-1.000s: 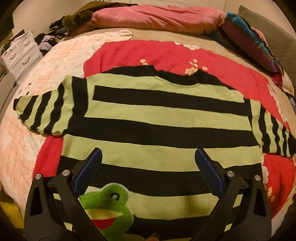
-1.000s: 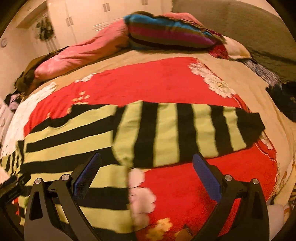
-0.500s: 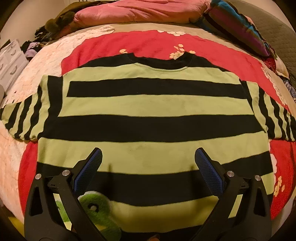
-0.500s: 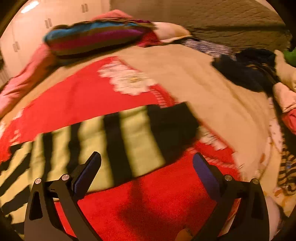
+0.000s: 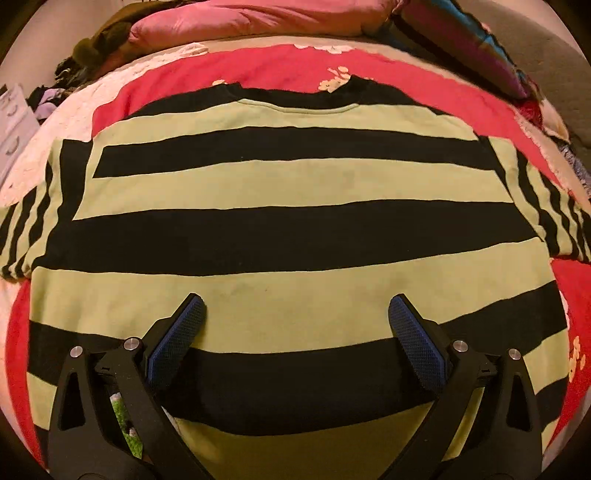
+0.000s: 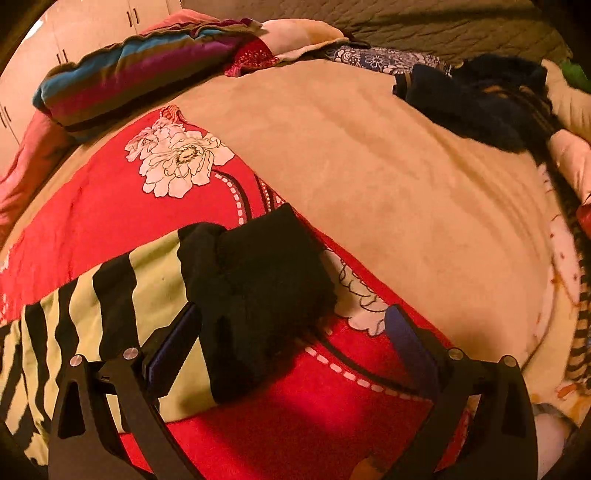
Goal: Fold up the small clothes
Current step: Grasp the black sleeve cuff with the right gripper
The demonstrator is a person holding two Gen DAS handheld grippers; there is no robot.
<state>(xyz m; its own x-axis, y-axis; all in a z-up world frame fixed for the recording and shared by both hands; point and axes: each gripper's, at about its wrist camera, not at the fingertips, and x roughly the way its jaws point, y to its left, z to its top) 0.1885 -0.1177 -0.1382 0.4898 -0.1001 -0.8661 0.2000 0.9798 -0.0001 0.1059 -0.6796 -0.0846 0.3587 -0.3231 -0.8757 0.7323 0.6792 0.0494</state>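
A green-and-black striped sweater lies flat, face up, on a red floral bedspread, collar at the far side, sleeves spread left and right. My left gripper is open and empty, hovering over the sweater's lower body. A green patch shows behind its left finger. In the right wrist view the sweater's right sleeve ends in a black cuff. My right gripper is open and empty, with the cuff between and just beyond its fingers.
Pink bedding and a striped multicoloured pillow lie at the head of the bed. A tan blanket covers the right side. Dark clothes are piled at the far right. White drawers stand at the left.
My left gripper moved forward over the sweater, so the frog patch slid almost out of sight. My right gripper swung right along the sleeve and came down close to the black cuff.
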